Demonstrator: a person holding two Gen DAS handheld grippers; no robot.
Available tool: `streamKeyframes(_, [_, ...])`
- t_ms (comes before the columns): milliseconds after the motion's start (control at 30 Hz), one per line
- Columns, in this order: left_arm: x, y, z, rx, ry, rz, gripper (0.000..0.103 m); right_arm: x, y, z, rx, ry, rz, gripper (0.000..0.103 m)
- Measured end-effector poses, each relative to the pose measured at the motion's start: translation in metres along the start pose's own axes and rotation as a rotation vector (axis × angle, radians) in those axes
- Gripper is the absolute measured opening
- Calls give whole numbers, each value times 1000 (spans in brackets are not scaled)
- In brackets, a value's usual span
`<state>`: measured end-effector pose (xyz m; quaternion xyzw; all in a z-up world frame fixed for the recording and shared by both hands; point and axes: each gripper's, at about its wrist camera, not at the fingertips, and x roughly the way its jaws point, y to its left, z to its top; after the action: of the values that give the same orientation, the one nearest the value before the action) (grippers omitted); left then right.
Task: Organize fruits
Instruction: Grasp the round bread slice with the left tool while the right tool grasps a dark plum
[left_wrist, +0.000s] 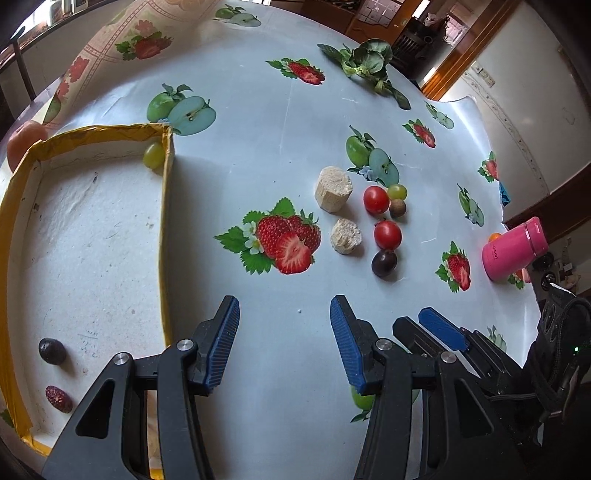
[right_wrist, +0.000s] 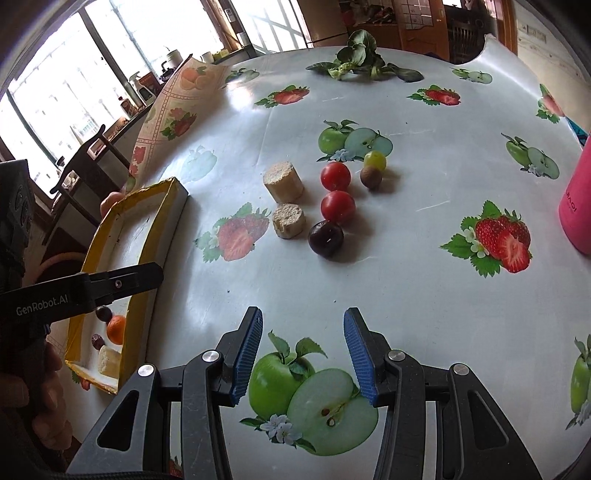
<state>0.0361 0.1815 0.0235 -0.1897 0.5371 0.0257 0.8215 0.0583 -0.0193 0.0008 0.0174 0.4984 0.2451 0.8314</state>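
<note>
Fruit cluster: dark plum (right_wrist: 325, 239) nearest, tomatoes (right_wrist: 337, 206) behind, lying ahead of both tongs. Right tongs (right_wrist: 303, 354) nearer, apart, empty. Left tongs (left_wrist: 284, 343) apart, empty, beside the tray (left_wrist: 164, 236).

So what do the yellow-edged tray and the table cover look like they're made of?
Yellow-edged white tray: probably foam board, matte, its floor dented and scuffed, the rim wrapped in crinkled yellow tape. Fruit-print table cover: likely glossy plastic or oilcloth, given the window glare and creases.

Each black hand-held gripper (right_wrist: 303, 350) has ribbed blue pads (right_wrist: 247, 354) and silver screws (right_wrist: 208, 355).
</note>
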Motion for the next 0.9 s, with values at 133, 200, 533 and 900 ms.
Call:
streamKeyframes(133, [16, -18, 25, 24, 1, -12, 54, 14, -6, 17, 12, -22, -18, 47])
streamKeyframes(200, [25, -28, 37, 38, 1, -12, 55, 24, -10, 24, 17, -10, -24, 47])
streamKeyframes(533, [81, -41, 78, 53, 46, 6, 55, 51, -19, 41, 19, 6, -36, 46])
streamKeyframes(900, [98, -47, 77, 122, 34, 8, 32, 51, -8, 43, -16, 4, -20, 27])
